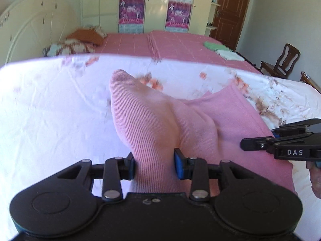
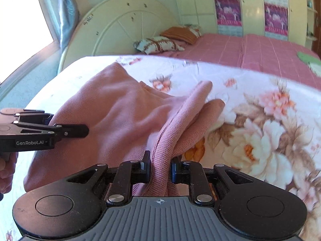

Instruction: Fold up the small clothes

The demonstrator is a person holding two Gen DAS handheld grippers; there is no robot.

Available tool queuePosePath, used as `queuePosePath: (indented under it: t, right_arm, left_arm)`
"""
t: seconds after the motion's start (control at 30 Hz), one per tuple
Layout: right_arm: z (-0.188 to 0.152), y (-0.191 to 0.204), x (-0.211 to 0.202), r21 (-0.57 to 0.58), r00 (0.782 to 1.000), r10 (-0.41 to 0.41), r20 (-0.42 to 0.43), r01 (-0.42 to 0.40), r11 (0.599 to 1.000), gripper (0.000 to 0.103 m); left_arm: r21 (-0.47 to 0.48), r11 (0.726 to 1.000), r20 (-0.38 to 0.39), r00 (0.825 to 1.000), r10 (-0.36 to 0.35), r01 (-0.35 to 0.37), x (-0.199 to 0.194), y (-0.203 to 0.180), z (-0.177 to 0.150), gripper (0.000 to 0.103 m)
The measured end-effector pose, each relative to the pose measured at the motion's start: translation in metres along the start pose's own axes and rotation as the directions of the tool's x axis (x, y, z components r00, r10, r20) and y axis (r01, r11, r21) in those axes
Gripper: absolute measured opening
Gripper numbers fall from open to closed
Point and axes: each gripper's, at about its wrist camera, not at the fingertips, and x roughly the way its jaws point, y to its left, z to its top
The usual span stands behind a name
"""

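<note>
- The garment (image 1: pixel 210 120) is a pink ribbed knit, soft and light by the look of it; it drapes and bunches where it is lifted, so it will likely sag between the two holds and follow whichever hand moves first.
- Nothing fragile or slippery shows; the ribbed cloth should grip well in the pads, though a thin pinch could slide out if tugged hard.
- Best holds, as I judge it, are the corners or hemmed edges, taken evenly so that the fold lands square.
- The left gripper (image 1: pixel 154 163) has its jaws part-closed around a raised bunch of the knit, the blue pads (image 1: pixel 180 165) pressing it from both sides.
- The right gripper (image 2: pixel 160 166) has its jaws drawn close on a narrower ridge of the same cloth, where a seam line runs along the fold.
- Both holds sit near each other at the near edge of the garment; the rest lies spread on the floral sheet (image 2: pixel 260 120), away from the cameras.
- Colour is an even dusty pink; a stitched hem shows along the far right border in the left view.
- A neck or sleeve opening seems to show near the middle, though I cannot tell which.
- Behind the sheet lie a pink bed (image 1: pixel 180 44) with pillows (image 2: pixel 158 45) and a small folded pile (image 1: pixel 222 51).
</note>
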Motion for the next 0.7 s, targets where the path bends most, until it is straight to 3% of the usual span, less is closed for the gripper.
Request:
queuePosePath:
  t: [0.07,0.1,0.13,0.2,0.3,0.33,0.37,0.43,0.53,0.63,0.7]
  right_arm:
    - [-0.011,-0.011,0.016,0.03,0.998,-0.034,-0.045,0.035,0.999,0.018]
    - [-0.018,-0.021,0.024,0.064,0.997,-0.035,-0.063,0.039,0.997,0.018]
    - [-0.024,-0.03,0.026,0.105,0.999,-0.016,-0.049,0.021,0.994,0.028]
    - [-0.026,-0.037,0.023,0.129,0.998,-0.056,-0.03,0.06,0.99,0.05]
    - [-0.019,-0.037,-0.001,0.137,0.992,-0.12,0.041,0.113,0.984,0.053]
    - [-0.017,-0.04,-0.011,0.161,0.991,-0.112,0.079,0.099,0.982,0.052]
    - [-0.013,-0.044,-0.016,0.181,0.989,-0.108,0.101,0.088,0.98,0.047]
    - [0.001,-0.042,-0.016,0.182,0.986,-0.119,0.112,0.097,0.978,0.019]
    - [0.015,-0.031,0.002,0.12,0.99,-0.106,0.093,0.095,0.988,0.012]
    - [0.019,-0.027,0.028,0.049,0.986,-0.158,0.053,0.155,0.987,0.012]
    - [0.017,-0.037,0.049,0.038,0.98,-0.196,-0.022,0.197,0.98,0.012]
  left_arm:
    - [-0.007,1.0,0.01,1.0,0.023,-0.023,0.012,0.011,-0.015,0.067]
    - [-0.016,0.998,0.042,0.997,0.062,-0.062,0.011,0.018,-0.021,0.094]
    - [-0.005,0.996,0.054,0.995,0.088,-0.088,0.01,0.021,-0.023,0.099]
    - [0.001,0.999,0.08,0.996,0.043,-0.044,-0.001,0.03,-0.025,0.089]
    - [-0.002,1.0,0.145,0.989,0.009,-0.009,-0.021,0.04,-0.018,0.049]
    - [0.001,1.0,0.163,0.986,0.016,-0.016,-0.023,0.042,-0.013,0.041]
    - [0.004,1.0,0.185,0.982,0.02,-0.021,-0.022,0.046,-0.008,0.04]
    - [0.002,1.0,0.2,0.98,-0.022,0.022,-0.014,0.046,0.005,0.039]
    - [0.059,0.997,0.162,0.985,-0.05,0.041,0.013,0.031,0.023,0.041]
    - [0.094,0.995,0.115,0.993,0.011,-0.021,0.042,0.022,0.024,0.059]
    - [0.095,0.995,0.089,0.996,0.025,-0.034,0.051,0.023,0.02,0.061]
